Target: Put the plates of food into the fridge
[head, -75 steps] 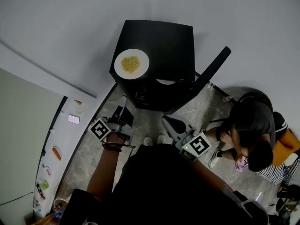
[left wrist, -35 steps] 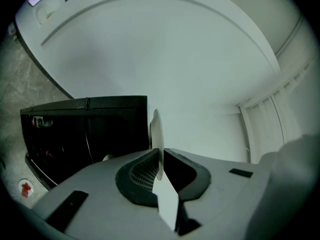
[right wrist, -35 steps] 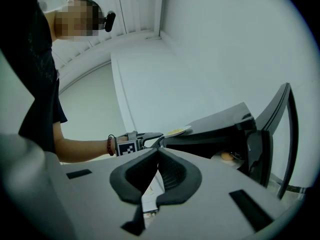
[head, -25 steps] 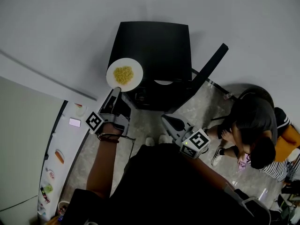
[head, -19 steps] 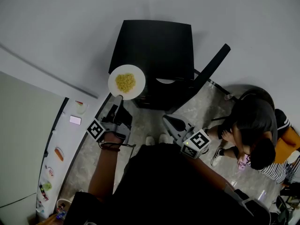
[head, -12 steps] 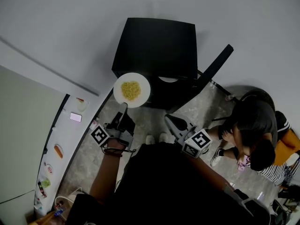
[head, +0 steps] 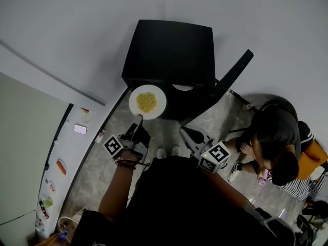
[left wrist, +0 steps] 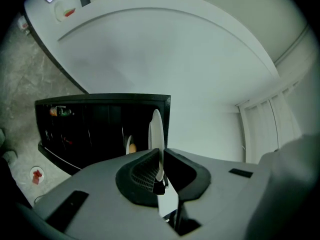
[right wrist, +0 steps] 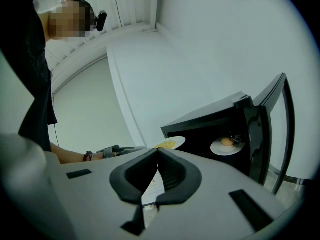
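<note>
A white plate of yellow food (head: 147, 102) hangs level in front of the open black fridge (head: 169, 50), just left of its opening. My left gripper (head: 139, 118) is shut on the plate's near rim; the left gripper view shows the plate (left wrist: 156, 131) edge-on between the jaws. Inside the fridge sits a second plate (right wrist: 227, 146) with a round brownish food, also visible as a white edge (head: 183, 87). My right gripper (head: 183, 130) is shut and holds nothing, low in front of the fridge. In the right gripper view the held plate (right wrist: 170, 143) hangs left of the fridge opening.
The fridge door (head: 233, 78) stands swung open to the right. A white counter (head: 66, 152) along the left carries a phone (head: 80, 129) and small food items. A person (head: 277, 137) crouches on the stone floor at the right.
Three seconds ago the plate lay on the fridge top and my left gripper was away from it. The gripper has since taken its rim and carried it off, down in front of the fridge.
</note>
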`<state>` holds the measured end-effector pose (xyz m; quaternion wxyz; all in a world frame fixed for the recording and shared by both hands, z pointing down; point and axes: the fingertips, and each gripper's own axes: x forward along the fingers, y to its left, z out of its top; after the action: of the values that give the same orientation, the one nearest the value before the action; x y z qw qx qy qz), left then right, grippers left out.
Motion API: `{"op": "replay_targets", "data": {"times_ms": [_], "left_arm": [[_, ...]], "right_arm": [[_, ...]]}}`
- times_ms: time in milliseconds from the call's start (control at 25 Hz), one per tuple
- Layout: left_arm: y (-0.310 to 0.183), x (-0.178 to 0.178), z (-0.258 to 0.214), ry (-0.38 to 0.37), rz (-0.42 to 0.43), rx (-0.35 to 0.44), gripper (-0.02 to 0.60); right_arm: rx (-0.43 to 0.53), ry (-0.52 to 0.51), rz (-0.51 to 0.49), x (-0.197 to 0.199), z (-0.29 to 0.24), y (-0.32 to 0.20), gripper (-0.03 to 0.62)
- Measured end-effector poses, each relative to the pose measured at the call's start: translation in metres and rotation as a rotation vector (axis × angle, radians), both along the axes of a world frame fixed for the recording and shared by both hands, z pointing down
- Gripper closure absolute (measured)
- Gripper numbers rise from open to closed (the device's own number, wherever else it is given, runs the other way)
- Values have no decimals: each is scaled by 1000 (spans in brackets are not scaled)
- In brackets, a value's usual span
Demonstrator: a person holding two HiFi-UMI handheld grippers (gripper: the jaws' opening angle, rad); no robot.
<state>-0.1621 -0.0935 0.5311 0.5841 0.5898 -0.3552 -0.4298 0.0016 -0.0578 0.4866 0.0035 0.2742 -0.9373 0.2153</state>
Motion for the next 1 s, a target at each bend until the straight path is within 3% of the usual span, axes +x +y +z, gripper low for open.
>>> {"op": "replay_targets", "data": {"times_ms": [440,1000], "left_arm": [[-31,1,38,-11,45,-25,538],[-108,1,86,-59,80,-50,538]], "right_arm": [[-47,-21,53,7,2,6,568],[-86,-9,101,25,15,-5,568]]}}
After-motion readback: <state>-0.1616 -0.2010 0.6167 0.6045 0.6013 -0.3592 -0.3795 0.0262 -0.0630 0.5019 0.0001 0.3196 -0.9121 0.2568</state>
